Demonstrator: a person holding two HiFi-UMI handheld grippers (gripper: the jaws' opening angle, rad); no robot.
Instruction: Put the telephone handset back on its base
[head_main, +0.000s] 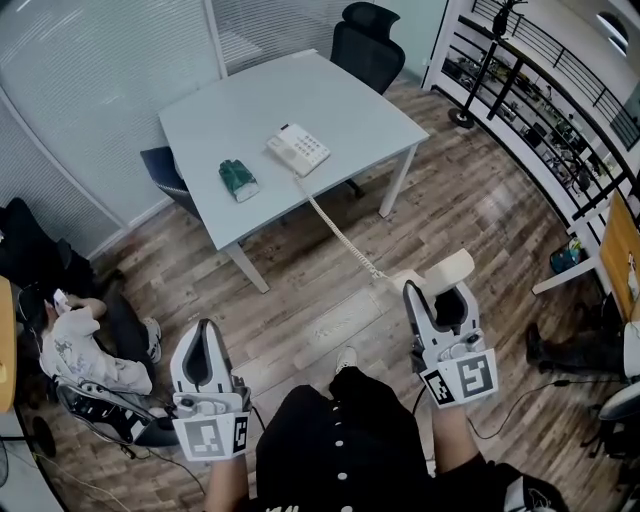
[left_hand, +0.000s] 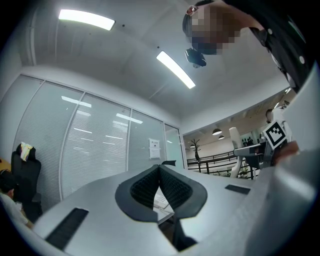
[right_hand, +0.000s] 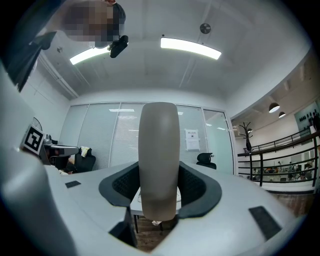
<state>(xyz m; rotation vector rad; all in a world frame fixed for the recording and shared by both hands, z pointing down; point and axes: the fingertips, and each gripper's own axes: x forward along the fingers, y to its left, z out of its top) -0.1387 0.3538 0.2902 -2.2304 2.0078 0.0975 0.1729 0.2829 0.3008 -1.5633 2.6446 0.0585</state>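
Got the right gripper (head_main: 440, 300) clamped round the middle of the handset (right_hand: 159, 160), upright, probably so the curly cord (head_main: 340, 235) trails free. Got the left gripper (head_main: 203, 345) pinched closed on nothing, spare for now. Need to carry the handset to the base (head_main: 298, 149), well apart on the grey table (head_main: 250, 110). Can only trace the cord's run from the head view; can only check pad contact from the right gripper view.
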